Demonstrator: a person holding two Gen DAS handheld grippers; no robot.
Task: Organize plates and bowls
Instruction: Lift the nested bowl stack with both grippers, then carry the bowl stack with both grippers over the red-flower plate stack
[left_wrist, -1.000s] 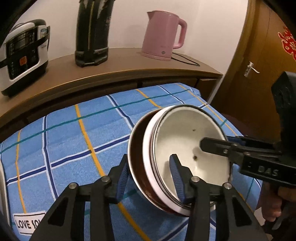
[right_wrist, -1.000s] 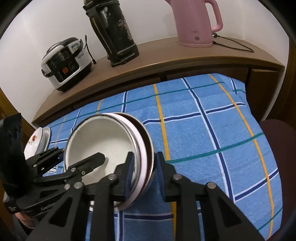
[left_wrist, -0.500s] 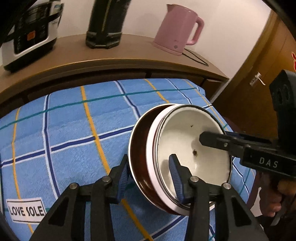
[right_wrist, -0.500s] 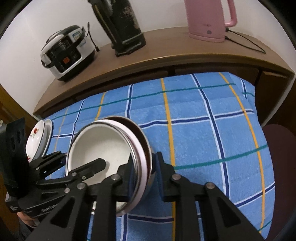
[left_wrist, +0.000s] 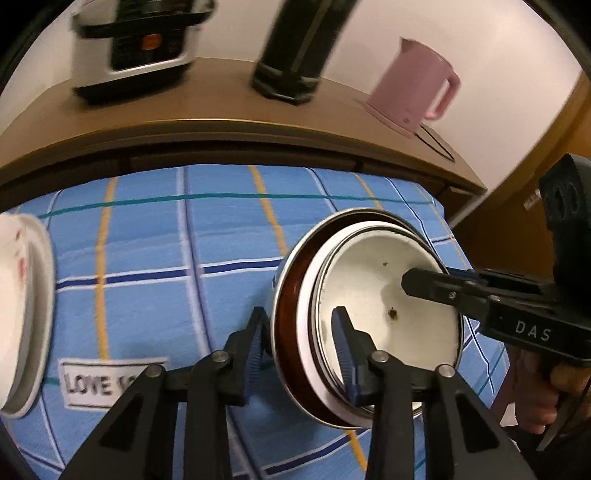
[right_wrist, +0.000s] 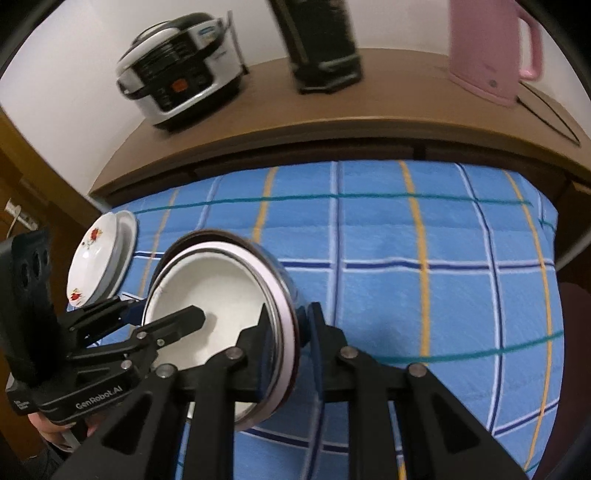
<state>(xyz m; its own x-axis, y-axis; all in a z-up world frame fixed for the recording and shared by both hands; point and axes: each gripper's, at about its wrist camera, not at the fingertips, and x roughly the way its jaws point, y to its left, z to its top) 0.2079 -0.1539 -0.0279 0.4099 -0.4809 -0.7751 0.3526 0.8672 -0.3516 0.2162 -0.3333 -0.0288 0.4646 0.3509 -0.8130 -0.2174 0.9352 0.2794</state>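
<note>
A stack of nested bowls, white inside with a dark brown outer one, is held tilted above the blue checked cloth. My left gripper is shut on its left rim. My right gripper is shut on the stack's right rim; it also shows in the left wrist view. A second stack of white floral plates rests on the cloth at the left; it also shows in the left wrist view.
A wooden counter behind the table holds a rice cooker, a black thermos and a pink kettle. A dark chair seat is at the right. A "LOVE" label is on the cloth.
Both grippers have carried the bowl stack to the left across the cloth. The floral plates have come into the left wrist view.
</note>
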